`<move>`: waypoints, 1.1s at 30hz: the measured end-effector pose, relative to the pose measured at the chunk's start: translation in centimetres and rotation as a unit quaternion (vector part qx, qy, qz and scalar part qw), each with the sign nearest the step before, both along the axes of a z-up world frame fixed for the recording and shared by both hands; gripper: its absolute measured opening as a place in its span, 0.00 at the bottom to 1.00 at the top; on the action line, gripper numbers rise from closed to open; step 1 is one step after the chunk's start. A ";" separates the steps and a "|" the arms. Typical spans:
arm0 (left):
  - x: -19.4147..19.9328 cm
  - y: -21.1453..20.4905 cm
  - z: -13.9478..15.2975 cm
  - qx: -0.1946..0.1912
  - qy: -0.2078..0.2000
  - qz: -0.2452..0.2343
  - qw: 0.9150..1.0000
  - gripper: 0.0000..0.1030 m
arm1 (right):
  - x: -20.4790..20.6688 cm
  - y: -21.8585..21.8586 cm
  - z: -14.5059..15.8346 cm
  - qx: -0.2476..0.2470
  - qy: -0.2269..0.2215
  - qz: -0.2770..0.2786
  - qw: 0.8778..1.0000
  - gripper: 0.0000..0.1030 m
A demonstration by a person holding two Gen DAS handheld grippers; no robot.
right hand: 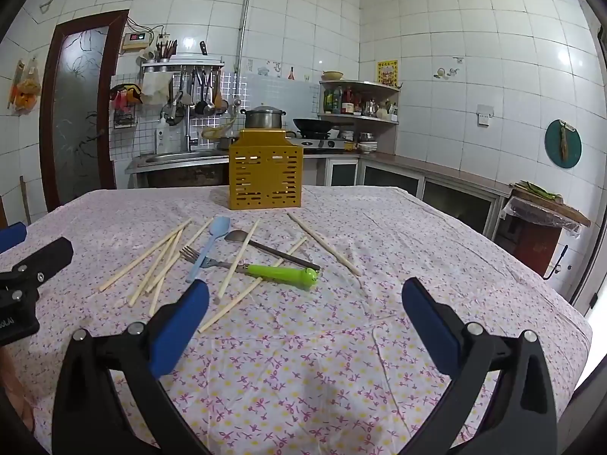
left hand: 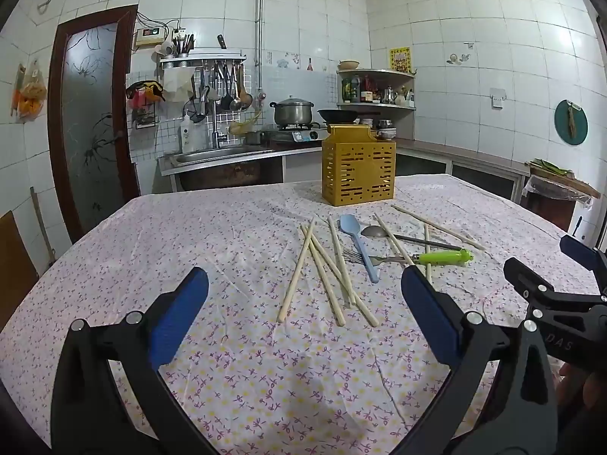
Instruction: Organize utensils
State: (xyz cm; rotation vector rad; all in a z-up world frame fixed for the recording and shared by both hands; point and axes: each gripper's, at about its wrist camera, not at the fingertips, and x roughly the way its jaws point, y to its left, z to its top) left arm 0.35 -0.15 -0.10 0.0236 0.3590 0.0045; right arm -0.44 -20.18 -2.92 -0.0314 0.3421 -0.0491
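Note:
Several wooden chopsticks [left hand: 328, 269] [right hand: 151, 261] lie scattered on the flowered tablecloth. Among them are a light blue spatula [left hand: 358, 244] [right hand: 206, 246], a metal spoon [left hand: 375, 232] [right hand: 237, 236] and a fork with a green handle [left hand: 444, 257] [right hand: 284, 271]. Behind them a yellow slotted utensil holder [left hand: 358, 168] [right hand: 265, 170] stands upright. My left gripper [left hand: 305, 288] hovers open in front of the chopsticks, nothing between its blue pads. My right gripper [right hand: 305, 295] is open too, just short of the green handle, and shows at the right edge of the left wrist view [left hand: 550, 265].
The table [left hand: 151, 250] [right hand: 436, 250] fills the foreground; its far edge runs behind the holder. Beyond are a sink [left hand: 224, 153], a stove with a pot [left hand: 292, 112] and a wok, a corner shelf [right hand: 360, 102], and a door [left hand: 93, 121] at left.

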 end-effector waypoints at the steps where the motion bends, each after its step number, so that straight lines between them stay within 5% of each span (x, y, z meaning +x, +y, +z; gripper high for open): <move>1: 0.0 0.0 0.0 0.000 0.000 0.000 1.000 0.95 | 0.0 0.0 0.0 0.000 0.000 0.000 1.000 0.96; 33: 0.3 -0.1 -0.1 0.000 0.006 0.001 1.000 0.95 | 0.1 -0.3 -0.1 0.006 0.003 -0.010 1.000 0.96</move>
